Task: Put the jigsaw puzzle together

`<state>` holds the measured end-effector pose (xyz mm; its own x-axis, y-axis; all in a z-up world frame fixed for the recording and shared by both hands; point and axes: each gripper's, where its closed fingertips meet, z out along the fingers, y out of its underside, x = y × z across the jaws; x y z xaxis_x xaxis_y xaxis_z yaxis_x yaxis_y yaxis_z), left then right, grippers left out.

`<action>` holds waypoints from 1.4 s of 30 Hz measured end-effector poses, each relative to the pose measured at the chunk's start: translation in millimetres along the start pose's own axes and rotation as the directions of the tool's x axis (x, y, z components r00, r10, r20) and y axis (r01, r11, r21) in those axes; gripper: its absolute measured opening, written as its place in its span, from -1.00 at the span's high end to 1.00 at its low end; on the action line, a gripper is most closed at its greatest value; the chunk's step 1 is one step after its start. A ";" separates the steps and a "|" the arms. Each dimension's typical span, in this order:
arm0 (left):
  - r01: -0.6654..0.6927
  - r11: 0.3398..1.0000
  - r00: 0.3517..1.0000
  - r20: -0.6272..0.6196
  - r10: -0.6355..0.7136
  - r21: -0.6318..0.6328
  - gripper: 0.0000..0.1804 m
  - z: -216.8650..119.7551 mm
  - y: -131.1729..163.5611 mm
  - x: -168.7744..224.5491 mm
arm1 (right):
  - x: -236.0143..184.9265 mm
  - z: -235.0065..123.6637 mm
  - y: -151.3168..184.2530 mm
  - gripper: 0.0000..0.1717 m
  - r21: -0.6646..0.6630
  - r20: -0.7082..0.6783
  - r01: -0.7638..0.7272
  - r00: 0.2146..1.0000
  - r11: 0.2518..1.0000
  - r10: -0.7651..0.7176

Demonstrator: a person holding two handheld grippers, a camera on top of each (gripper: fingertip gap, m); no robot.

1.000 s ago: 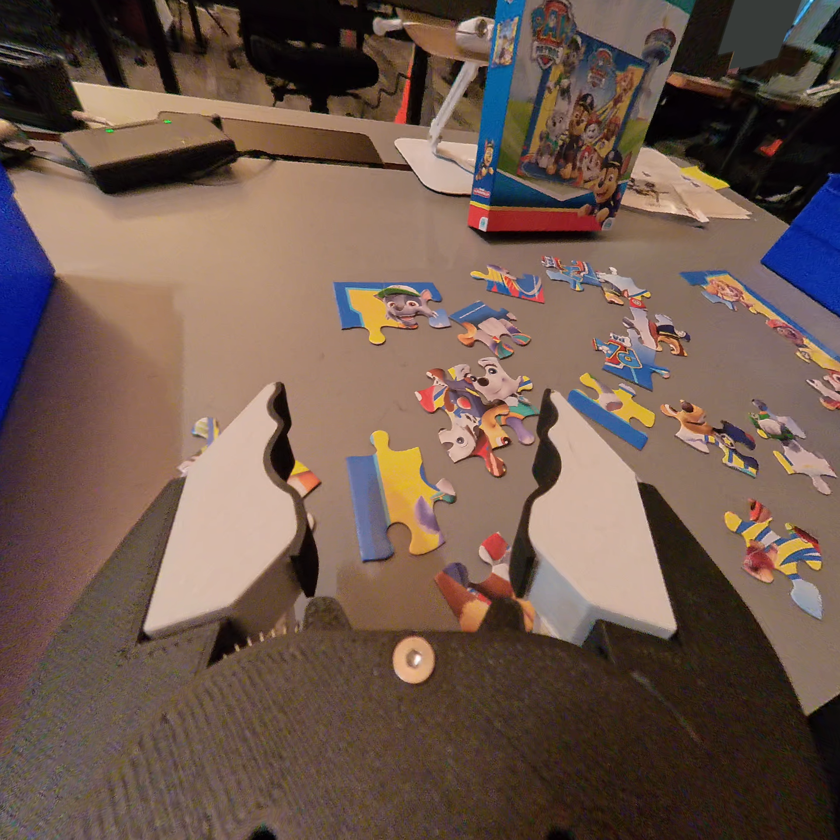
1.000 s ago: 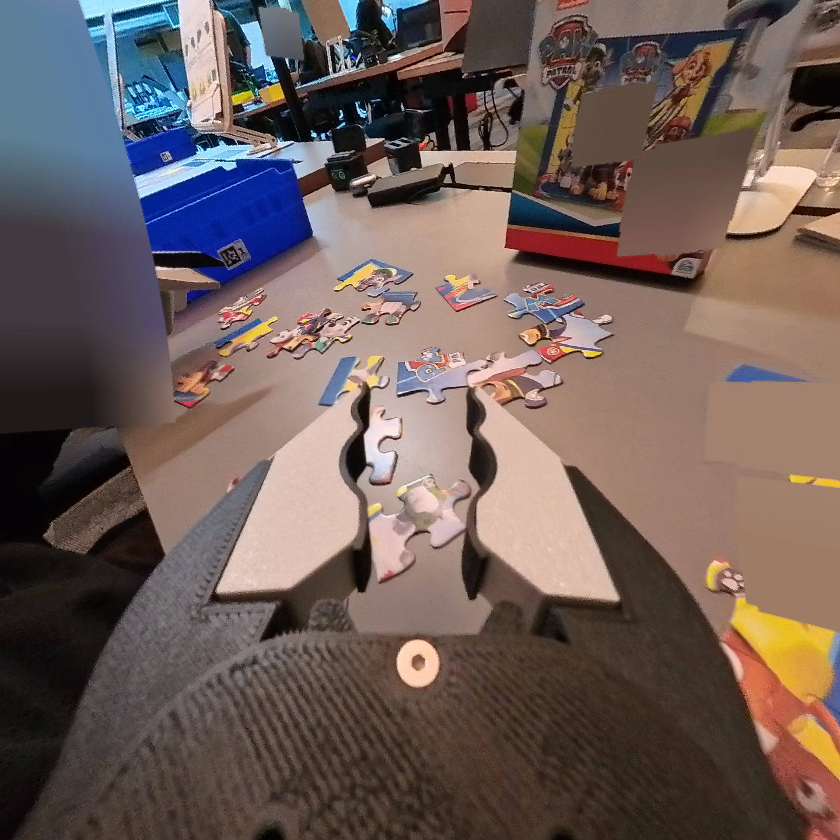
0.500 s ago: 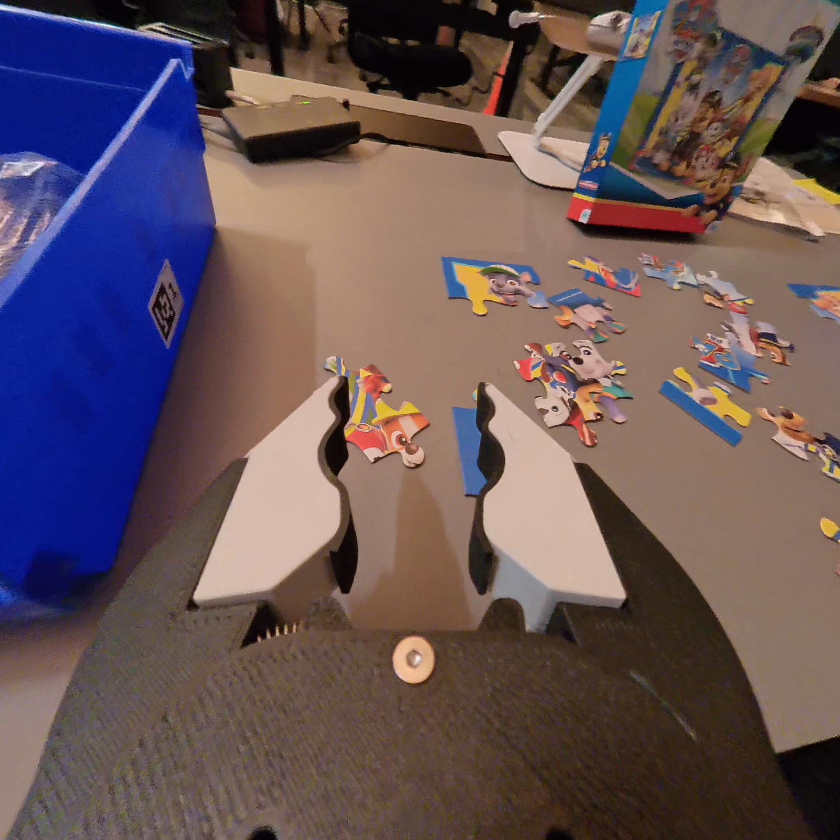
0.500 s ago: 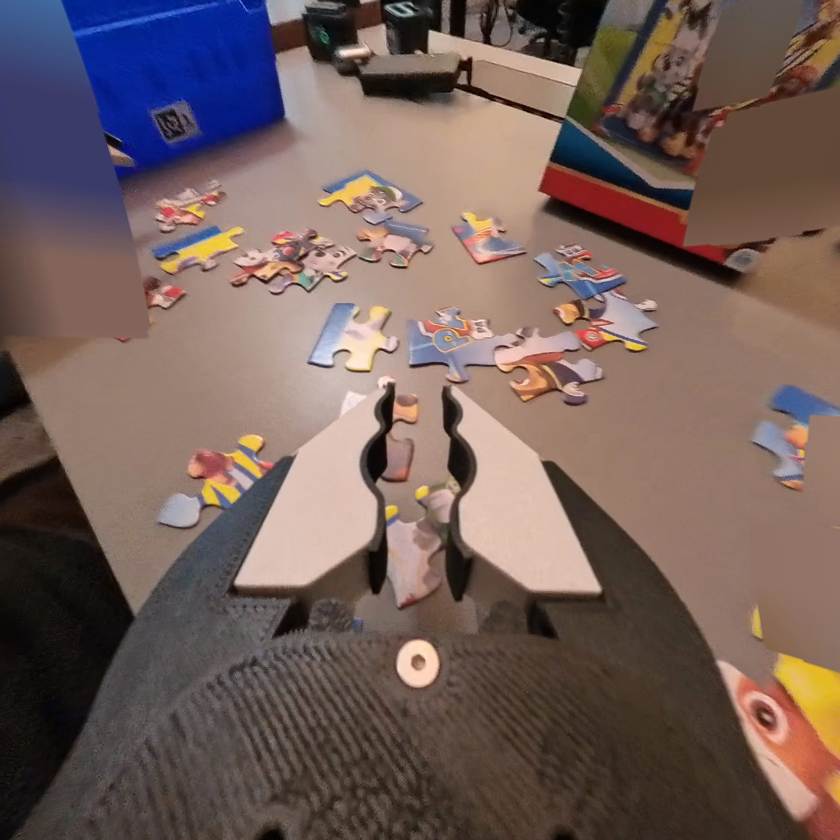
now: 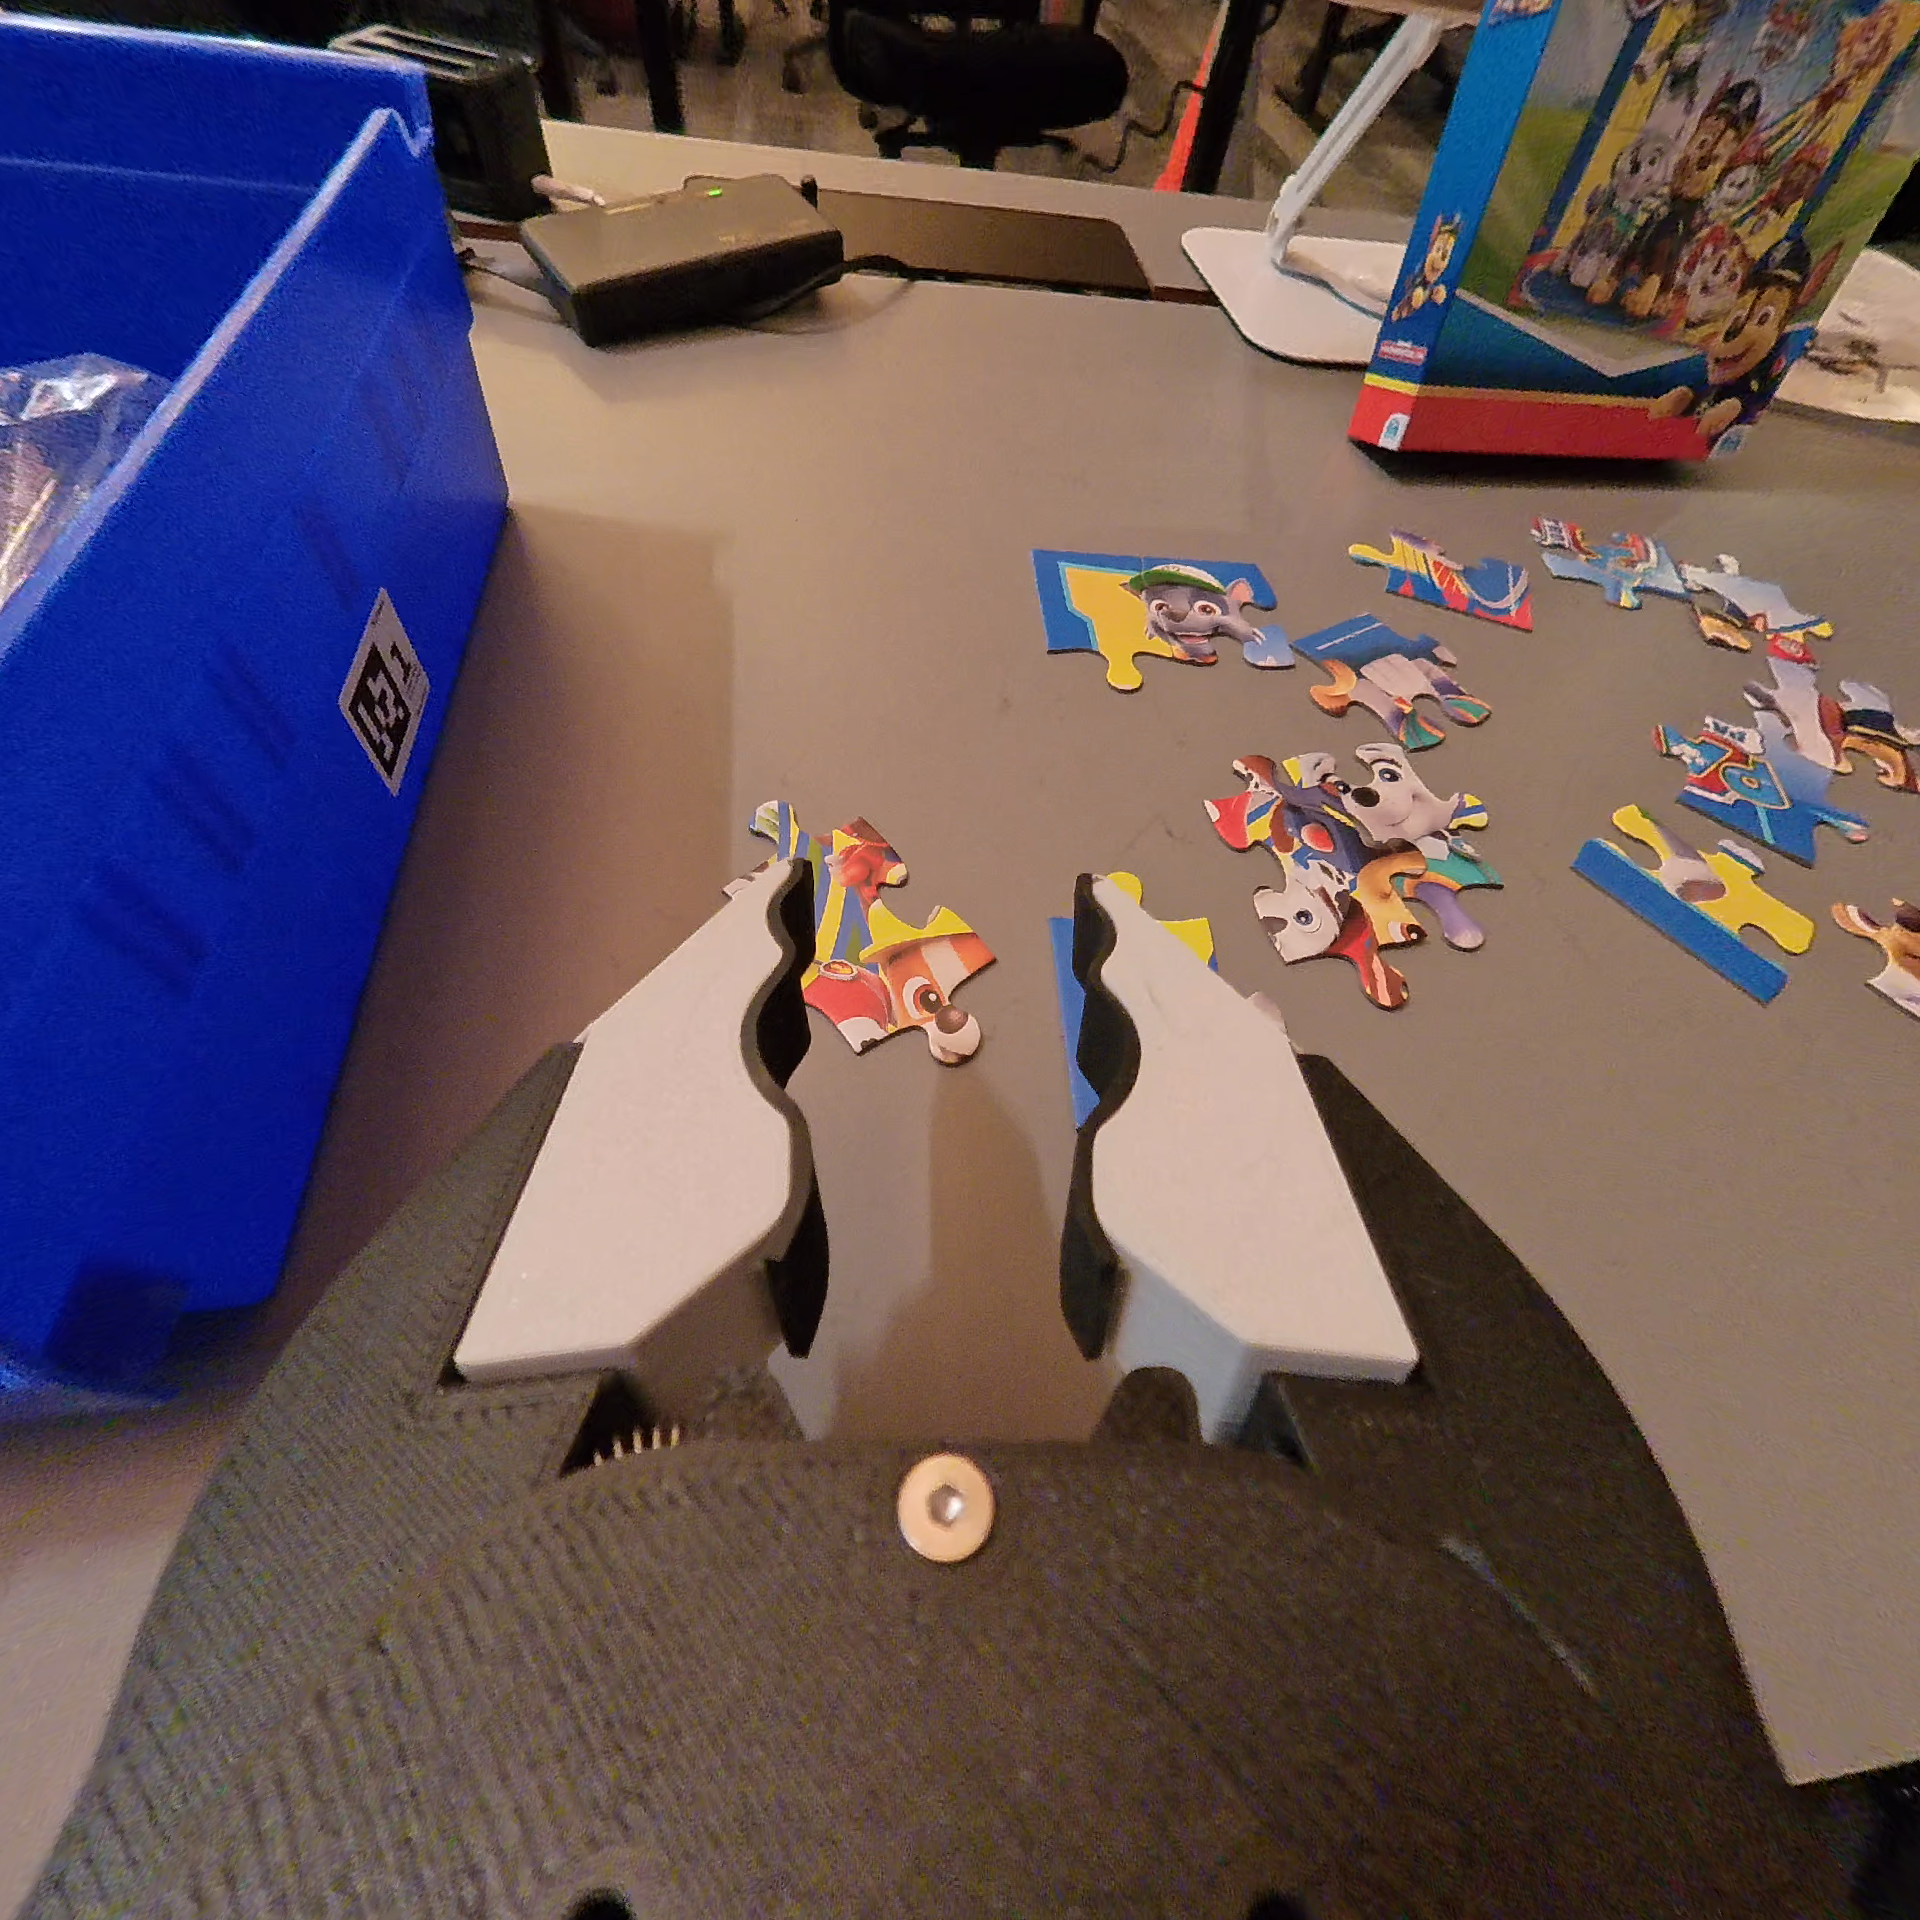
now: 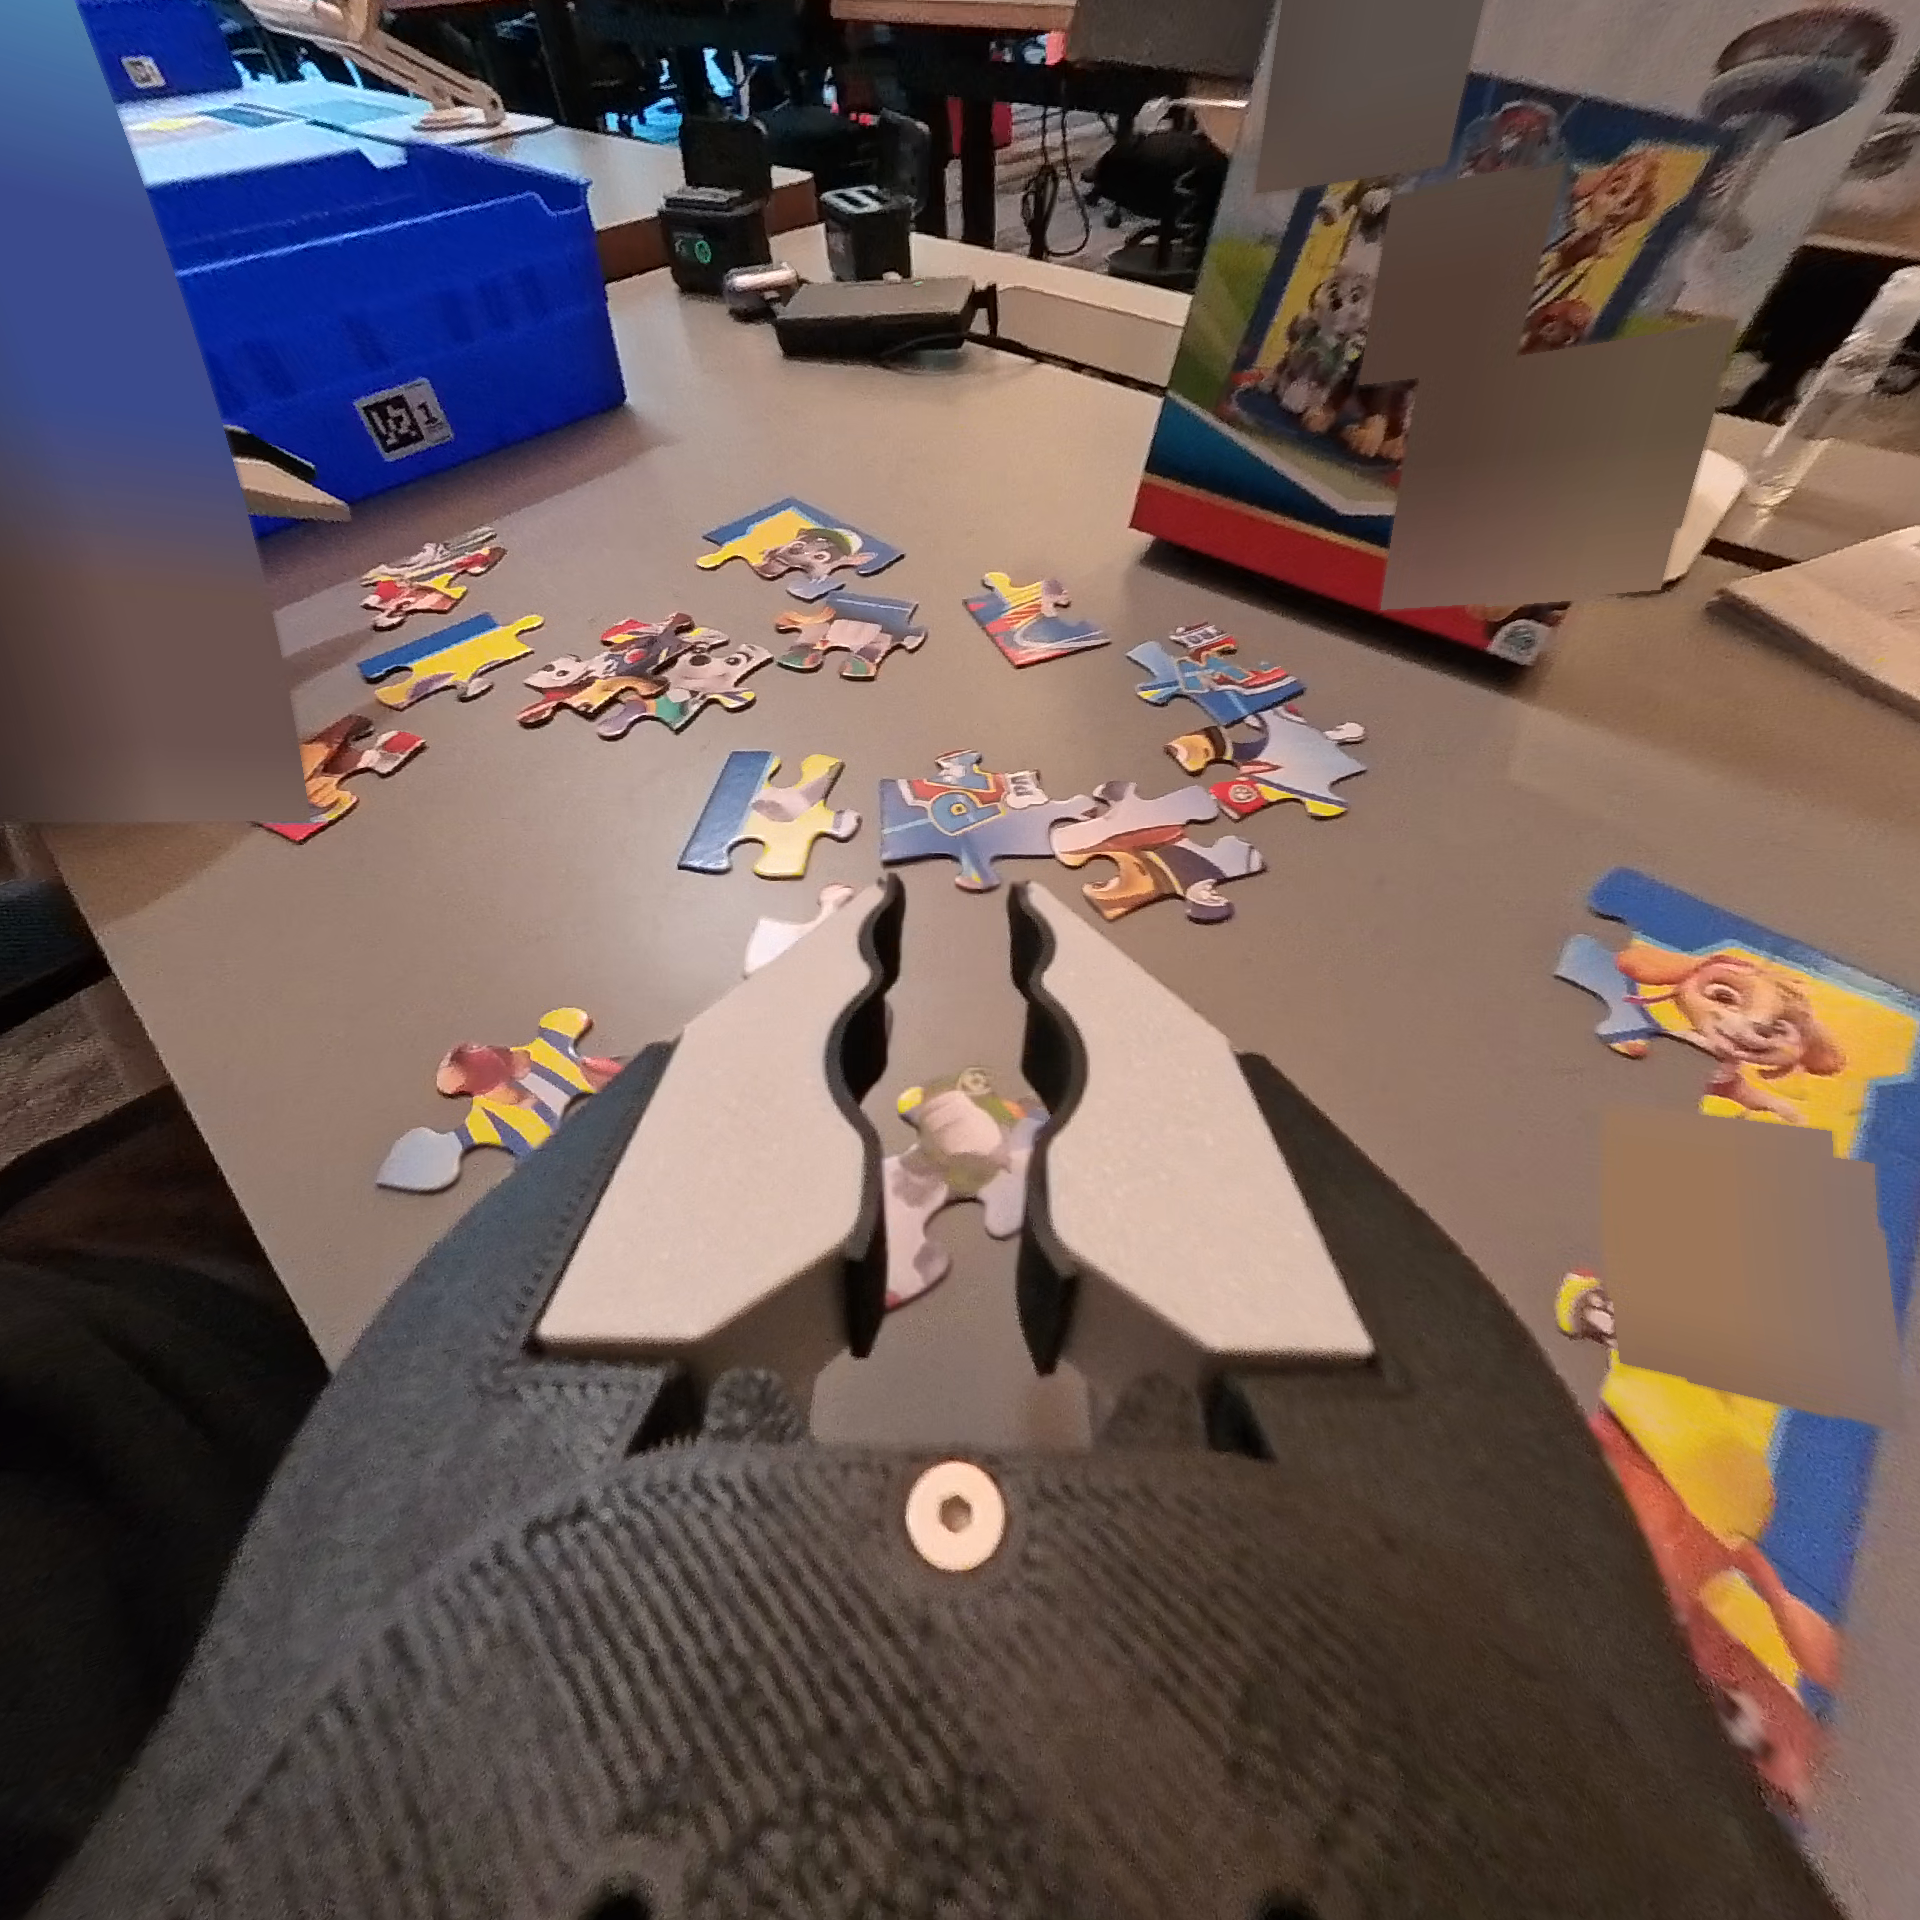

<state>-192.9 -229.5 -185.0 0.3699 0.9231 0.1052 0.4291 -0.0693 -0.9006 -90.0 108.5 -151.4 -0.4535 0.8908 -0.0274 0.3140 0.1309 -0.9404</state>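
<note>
Loose jigsaw pieces lie scattered on the grey table (image 5: 831, 540). My left gripper (image 5: 935, 883) is open and holds nothing. It hovers low over the table, with a red and orange piece (image 5: 894, 966) beside its left finger and a blue and yellow edge piece (image 5: 1184, 930) half hidden behind its right finger. My right gripper (image 6: 953, 891) is shut on a white and green puzzle piece (image 6: 956, 1153), gripped deep between the pads. A joined part of the puzzle (image 6: 1756, 1039) lies at the right.
A blue bin (image 5: 208, 675) stands close on the left; it also shows in the right wrist view (image 6: 395, 301). The puzzle box (image 5: 1621, 260) stands at the back right, with a black device (image 5: 675, 260) and a white lamp base (image 5: 1288, 301) behind. A cluster of joined pieces (image 5: 1351, 862) lies mid-table. My hands' fingertips stand some 35 cm from each other.
The left gripper swung left toward the blue bin and its jaws narrowed from wide open, with nothing between them. The right jaws closed on the white and green piece, which has stayed between them since.
</note>
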 end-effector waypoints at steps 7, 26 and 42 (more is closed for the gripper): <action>-0.044 0.996 0.999 0.001 0.044 -0.078 0.46 8.1 9.6 4.2 | 27.2 -20.1 0.7 0.78 0.059 -0.077 -0.009 0.997 0.998 0.014; -0.121 0.992 0.992 0.035 0.122 -0.026 0.43 4.6 2.7 9.2 | 61.6 -94.1 -18.4 0.88 0.505 -0.188 0.031 0.979 0.863 0.075; -0.100 0.994 0.995 0.002 0.100 -0.033 0.40 3.3 4.5 9.7 | 49.9 -87.8 -16.1 0.96 0.462 -0.237 0.132 0.971 0.877 -0.021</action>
<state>-190.1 -219.6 -189.4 0.4092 0.9124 0.0140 0.4172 -0.1734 -0.8921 -44.4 189.0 -107.9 -0.2493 0.9656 0.0737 -0.1693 0.0315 -0.9851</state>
